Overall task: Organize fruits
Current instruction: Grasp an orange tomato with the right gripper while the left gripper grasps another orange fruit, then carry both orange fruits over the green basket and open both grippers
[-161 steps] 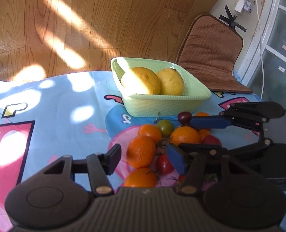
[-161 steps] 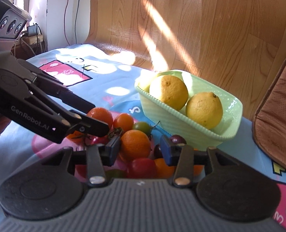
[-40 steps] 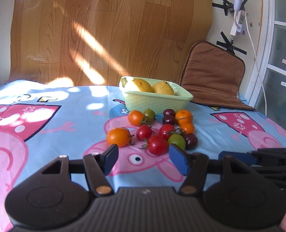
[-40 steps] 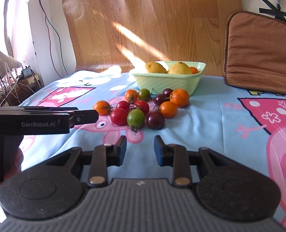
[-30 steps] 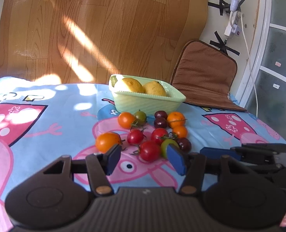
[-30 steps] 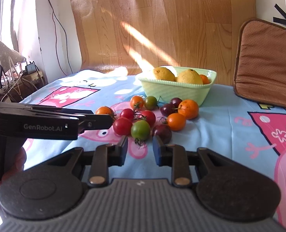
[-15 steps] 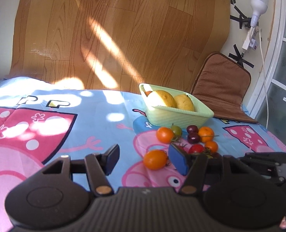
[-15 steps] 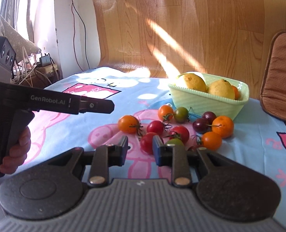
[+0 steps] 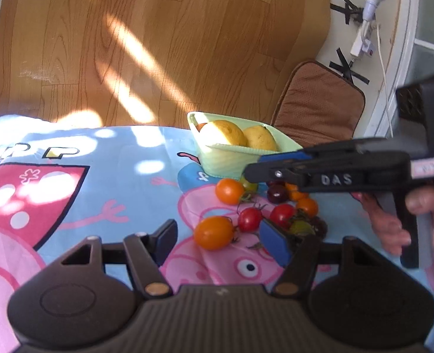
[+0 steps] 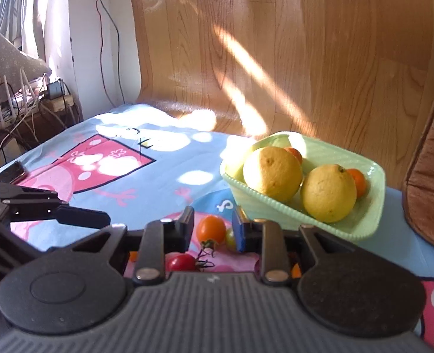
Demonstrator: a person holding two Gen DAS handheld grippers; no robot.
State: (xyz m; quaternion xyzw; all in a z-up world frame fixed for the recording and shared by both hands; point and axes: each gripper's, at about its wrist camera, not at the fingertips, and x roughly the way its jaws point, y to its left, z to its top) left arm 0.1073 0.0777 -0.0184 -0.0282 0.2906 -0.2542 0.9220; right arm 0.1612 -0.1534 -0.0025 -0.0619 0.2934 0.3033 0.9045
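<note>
Left wrist view: left gripper (image 9: pixel 218 238) fingers opening, nothing gripped, an orange tomato (image 9: pixel 214 232) just beyond them, nearer than the green bowl (image 9: pixel 225 158). Right wrist view: right gripper (image 10: pixel 212 231) fingers narrow and empty above the tomatoes (image 10: pixel 181 261) in front of the bowl, which holds two lemons (image 10: pixel 272 173).

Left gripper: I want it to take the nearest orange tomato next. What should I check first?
1. Left gripper empty: ok, nothing between the pads.
2. Jaw width: ok, jaws opening, wider than the orange tomato.
3. Neighbours clear: cannot tell, a red tomato sits close beside it.
4. Right gripper out of the way: ok, it hangs over the far tomatoes by the bowl, empty.
5. Room in the green bowl: cannot tell, two lemons fill much of it.
</note>
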